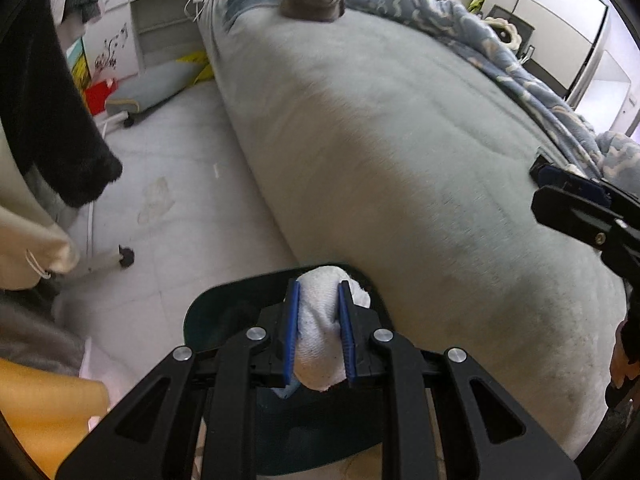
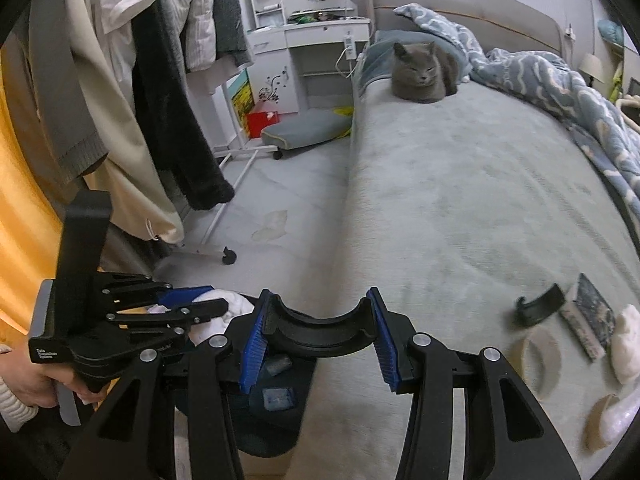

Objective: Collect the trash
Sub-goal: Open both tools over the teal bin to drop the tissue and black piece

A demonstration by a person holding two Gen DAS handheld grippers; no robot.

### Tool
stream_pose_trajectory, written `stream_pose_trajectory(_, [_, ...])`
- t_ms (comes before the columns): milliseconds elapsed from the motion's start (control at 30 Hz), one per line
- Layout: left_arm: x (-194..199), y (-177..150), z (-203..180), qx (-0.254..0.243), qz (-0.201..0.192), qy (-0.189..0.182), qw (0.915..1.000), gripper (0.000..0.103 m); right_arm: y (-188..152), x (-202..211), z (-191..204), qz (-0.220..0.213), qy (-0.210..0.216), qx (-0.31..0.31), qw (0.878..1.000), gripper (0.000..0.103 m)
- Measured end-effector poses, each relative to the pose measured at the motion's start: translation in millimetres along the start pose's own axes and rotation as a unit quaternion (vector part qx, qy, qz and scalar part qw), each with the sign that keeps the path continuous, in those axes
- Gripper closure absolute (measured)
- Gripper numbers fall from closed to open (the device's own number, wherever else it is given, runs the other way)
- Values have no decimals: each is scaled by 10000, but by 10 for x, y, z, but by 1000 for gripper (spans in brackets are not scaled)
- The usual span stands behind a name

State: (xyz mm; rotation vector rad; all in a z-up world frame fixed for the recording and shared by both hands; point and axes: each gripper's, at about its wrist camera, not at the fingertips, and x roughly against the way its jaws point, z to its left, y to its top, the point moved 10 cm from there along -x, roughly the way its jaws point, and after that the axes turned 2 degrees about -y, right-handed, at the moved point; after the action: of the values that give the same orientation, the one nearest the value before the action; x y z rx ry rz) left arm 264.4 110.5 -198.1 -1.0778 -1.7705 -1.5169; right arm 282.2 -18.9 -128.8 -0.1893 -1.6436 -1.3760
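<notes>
My left gripper (image 1: 320,322) is shut on a crumpled white tissue (image 1: 320,336) and holds it over a dark green bin (image 1: 212,312) that stands on the floor against the bed's side. In the right wrist view the left gripper (image 2: 208,306) with the tissue (image 2: 232,304) is at the lower left, above the bin (image 2: 276,416), which holds blue scraps. My right gripper (image 2: 318,336) is shut on a black curved plastic piece (image 2: 320,330) at the bed's edge. More trash lies on the bed at the right: a black curved piece (image 2: 540,306), a dark packet (image 2: 588,316), pale scraps (image 2: 538,356).
A grey cat (image 2: 424,72) lies at the far end of the grey bed (image 2: 460,200), beside a blue blanket (image 2: 560,84). A clothes rack with hanging garments (image 2: 160,80) stands at the left. A white dressing table (image 2: 312,40) and a floor cushion (image 2: 304,130) are at the back.
</notes>
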Motion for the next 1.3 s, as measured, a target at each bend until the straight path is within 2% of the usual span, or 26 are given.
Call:
stream_pose_trajectory(367, [-184, -313, 284, 315, 678, -64, 9972, 82, -39, -276, 288, 266, 179, 50, 9995, 55])
stream_pose_trajectory(767, [-331, -694, 456, 609, 1396, -378, 9876, 77, -100, -586, 570, 560, 344, 104, 9978, 55])
stream_pose_trajectory(800, [-328, -708, 463, 610, 1412, -406, 9873, 73, -110, -617, 588, 593, 352, 110, 9976, 55])
stream_pose_trajectory(900, [-302, -724, 497, 623, 1392, -468, 9872, 52, -140, -695, 641, 673, 376, 109, 9970, 55])
stream_pose_trajectory(1167, [-167, -700, 733, 666, 1179, -259, 9904, 40, -221, -876, 757, 906, 384, 166, 9950, 55])
stream_pose_trajectory(1233, [-131, -690, 803, 704, 1112, -242, 9910, 33, -269, -939, 776, 1002, 380, 149, 9941, 55])
stream_pose_trajectory(1300, [-102, -685, 852, 711, 1065, -210, 9916, 33, -320, -990, 806, 1093, 392, 150, 9931, 55])
